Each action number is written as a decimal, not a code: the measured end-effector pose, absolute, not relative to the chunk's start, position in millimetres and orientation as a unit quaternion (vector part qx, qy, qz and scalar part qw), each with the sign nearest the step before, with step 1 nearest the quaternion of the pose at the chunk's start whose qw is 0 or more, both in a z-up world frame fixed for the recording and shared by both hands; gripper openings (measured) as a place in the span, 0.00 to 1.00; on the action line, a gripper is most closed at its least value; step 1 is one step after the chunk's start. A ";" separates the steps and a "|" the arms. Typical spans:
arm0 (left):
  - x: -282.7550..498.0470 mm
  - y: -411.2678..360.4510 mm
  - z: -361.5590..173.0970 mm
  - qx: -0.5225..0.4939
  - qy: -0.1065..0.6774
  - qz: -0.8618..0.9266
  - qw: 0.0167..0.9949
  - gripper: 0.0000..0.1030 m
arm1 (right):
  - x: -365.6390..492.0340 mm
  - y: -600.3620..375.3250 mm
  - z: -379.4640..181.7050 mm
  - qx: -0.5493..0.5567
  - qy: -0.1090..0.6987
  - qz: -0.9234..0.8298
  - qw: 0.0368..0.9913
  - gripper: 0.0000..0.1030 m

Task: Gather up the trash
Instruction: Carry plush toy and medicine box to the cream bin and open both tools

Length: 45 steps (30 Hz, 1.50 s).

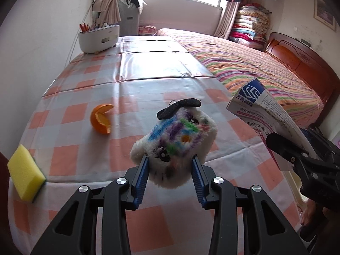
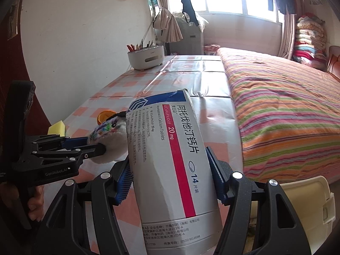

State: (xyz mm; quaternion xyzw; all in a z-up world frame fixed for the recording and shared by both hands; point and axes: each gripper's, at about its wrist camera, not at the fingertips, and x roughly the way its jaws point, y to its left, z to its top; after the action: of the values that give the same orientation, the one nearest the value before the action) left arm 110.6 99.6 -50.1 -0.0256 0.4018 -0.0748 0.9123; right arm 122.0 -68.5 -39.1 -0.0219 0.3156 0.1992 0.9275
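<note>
Wide bare stretch of checked tablecloth point(image 1: 148, 68) open mid-table, orange peel point(image 1: 102, 119) and yellow sponge point(image 1: 25, 174) crowding the near left edge, white organiser point(image 1: 97, 37) blocking the far corner, bed point(image 1: 255, 70) hemming the right side.

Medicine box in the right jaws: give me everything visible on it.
The medicine box is a flat white cardboard carton with a blue logo corner, a magenta stripe, Chinese print and "Atorvastatin Calcium Tablets 20 mg". It looks dented, with a torn, crumpled top end. The right gripper clamps its two long edges, top end pointing away and tilted, lifted off the checked tablecloth. In the right wrist view it overlaps the fluffy toy; contact unclear.
</note>
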 end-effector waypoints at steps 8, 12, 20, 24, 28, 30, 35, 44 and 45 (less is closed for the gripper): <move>111.3 69.0 -50.0 -0.019 0.402 -0.098 0.910 0.37 | 116.1 -95.4 -38.1 -0.014 0.312 0.179 0.933 0.60; 111.5 54.9 -48.8 -0.017 0.402 -0.112 0.908 0.37 | 112.6 -110.2 -38.3 -0.009 0.311 0.170 0.935 0.60; 112.1 24.2 -47.8 -0.011 0.403 -0.138 0.904 0.37 | 104.8 -143.7 -41.6 0.002 0.311 0.144 0.939 0.60; 111.7 9.1 -47.4 -0.007 0.403 -0.151 0.903 0.37 | 100.8 -157.9 -40.3 0.009 0.308 0.133 0.942 0.60; 112.5 -4.2 -47.1 -0.004 0.402 -0.164 0.901 0.37 | 95.5 -174.7 -40.0 0.016 0.306 0.120 0.944 0.60; 112.1 -11.5 -46.6 -0.001 0.402 -0.170 0.900 0.37 | 94.0 -182.5 -40.6 0.019 0.308 0.115 0.944 0.60; 109.4 -25.9 -44.5 0.002 0.400 -0.185 0.898 0.37 | 89.4 -204.1 -42.2 0.030 0.308 0.098 0.946 0.60; 105.0 -47.7 -43.2 0.009 0.399 -0.203 0.894 0.37 | 83.9 -230.2 -48.3 0.042 0.317 0.073 0.945 0.61; 104.5 -49.9 -43.1 0.010 0.399 -0.205 0.894 0.37 | 83.4 -231.4 -48.8 0.043 0.317 0.071 0.945 0.61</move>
State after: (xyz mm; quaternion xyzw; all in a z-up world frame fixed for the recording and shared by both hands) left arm 104.5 -49.9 -43.1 0.0099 0.3989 -0.2049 0.8938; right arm 83.4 -231.4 -48.8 0.0426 0.3174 0.0711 0.9447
